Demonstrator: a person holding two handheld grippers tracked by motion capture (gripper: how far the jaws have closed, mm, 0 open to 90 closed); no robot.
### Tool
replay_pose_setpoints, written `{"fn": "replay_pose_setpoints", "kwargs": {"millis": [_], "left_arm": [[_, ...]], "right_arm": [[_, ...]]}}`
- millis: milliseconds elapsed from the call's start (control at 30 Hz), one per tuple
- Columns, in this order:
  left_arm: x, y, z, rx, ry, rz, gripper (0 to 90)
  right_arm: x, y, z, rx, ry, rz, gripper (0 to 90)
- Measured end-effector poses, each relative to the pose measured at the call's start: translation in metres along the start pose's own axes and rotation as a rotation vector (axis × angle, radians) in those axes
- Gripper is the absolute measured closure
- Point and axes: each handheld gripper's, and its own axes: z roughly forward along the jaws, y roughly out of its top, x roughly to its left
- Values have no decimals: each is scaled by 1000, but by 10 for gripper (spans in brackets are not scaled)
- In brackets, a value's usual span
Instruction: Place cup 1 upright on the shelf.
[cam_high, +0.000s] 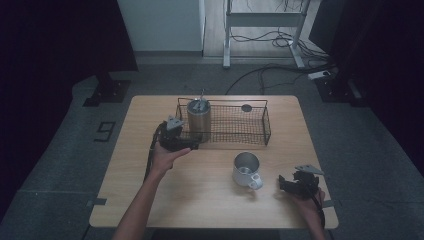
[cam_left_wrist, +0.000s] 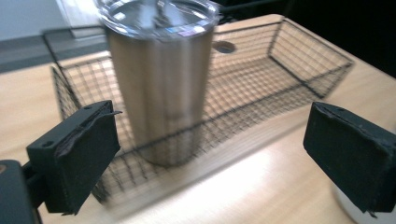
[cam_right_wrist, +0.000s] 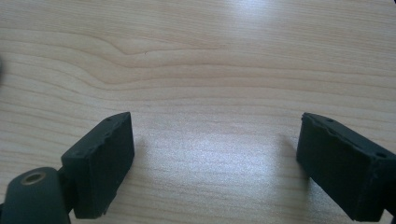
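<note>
The left hand-held gripper (cam_high: 192, 145) is being held with its jaws spread wide and empty, just outside the near wall of the wire basket (cam_high: 260, 134), aimed at the steel tumbler (cam_high: 198, 116). The tumbler is standing upright in the basket's left end, lid on, apparently set up for a grasp or just released. The right hand-held gripper (cam_high: 283, 184) is being rested on the table (cam_high: 150, 200), also released, near the white mug (cam_high: 247, 170).

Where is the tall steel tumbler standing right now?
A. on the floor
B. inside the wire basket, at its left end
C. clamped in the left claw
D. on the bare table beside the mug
B: the steel tumbler stands upright inside the wire basket, at its left end, and the open left claw is apart from it.
</note>
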Motion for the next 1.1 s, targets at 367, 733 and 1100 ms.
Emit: {"fn": "replay_pose_setpoints", "kwargs": {"millis": [367,733,1100], "left_arm": [[-8,-25,-27,-2,-12,5,52],[-19,-67,-52,25,0,33,53],[-21,-94,-63,40,-32,11,58]], "right_arm": [[0,0,0,0,1,0,112],[0,-1,-1,-1,0,1,117],[0,-1,-1,-2,-1,1,117]]}}
